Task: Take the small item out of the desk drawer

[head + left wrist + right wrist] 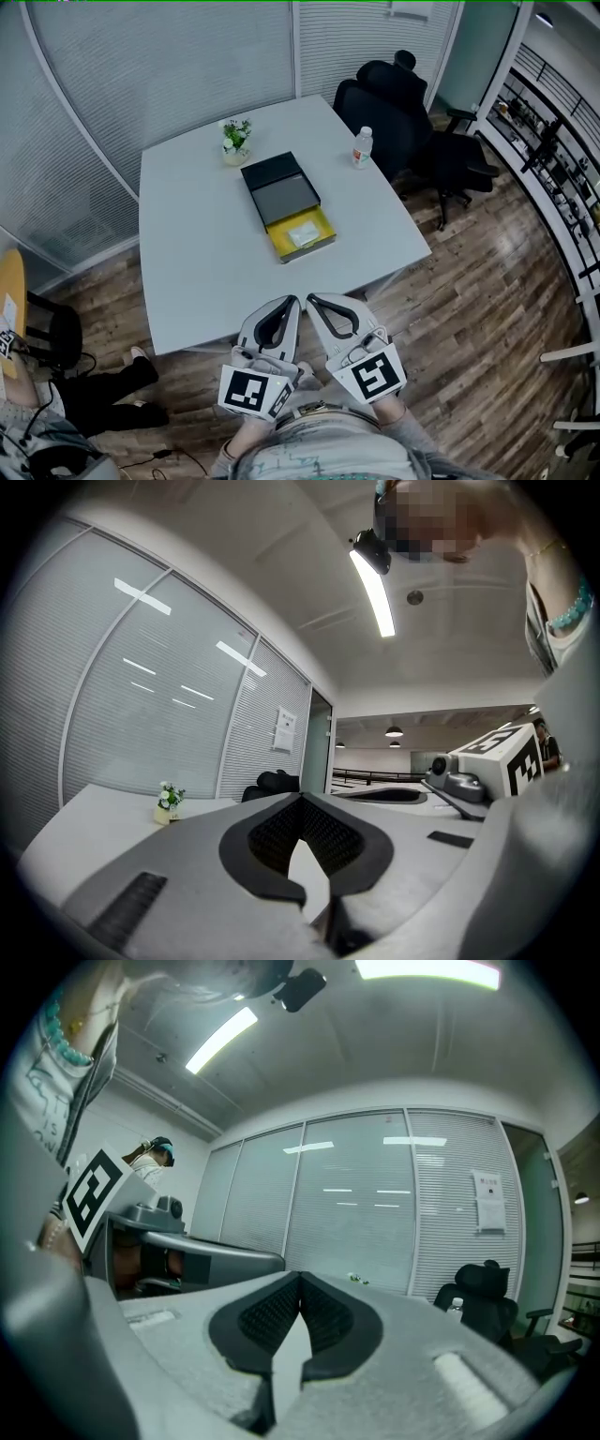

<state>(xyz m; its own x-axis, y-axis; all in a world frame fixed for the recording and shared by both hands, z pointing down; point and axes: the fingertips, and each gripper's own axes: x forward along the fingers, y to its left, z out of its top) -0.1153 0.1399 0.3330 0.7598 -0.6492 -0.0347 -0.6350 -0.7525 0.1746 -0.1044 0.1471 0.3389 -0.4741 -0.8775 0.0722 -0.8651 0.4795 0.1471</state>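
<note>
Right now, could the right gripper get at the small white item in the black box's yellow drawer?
Probably, once it advances: the right gripper, shut, is at the white table's near edge, but the yellow drawer is open, the white item uncovered.

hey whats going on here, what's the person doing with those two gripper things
A person stands at the near side of a white table with a gripper in each hand. The left gripper and right gripper are side by side, both shut and empty, well short of the black box on the table. Its yellow drawer is already open, with a small pale item lying inside, untouched.
</note>
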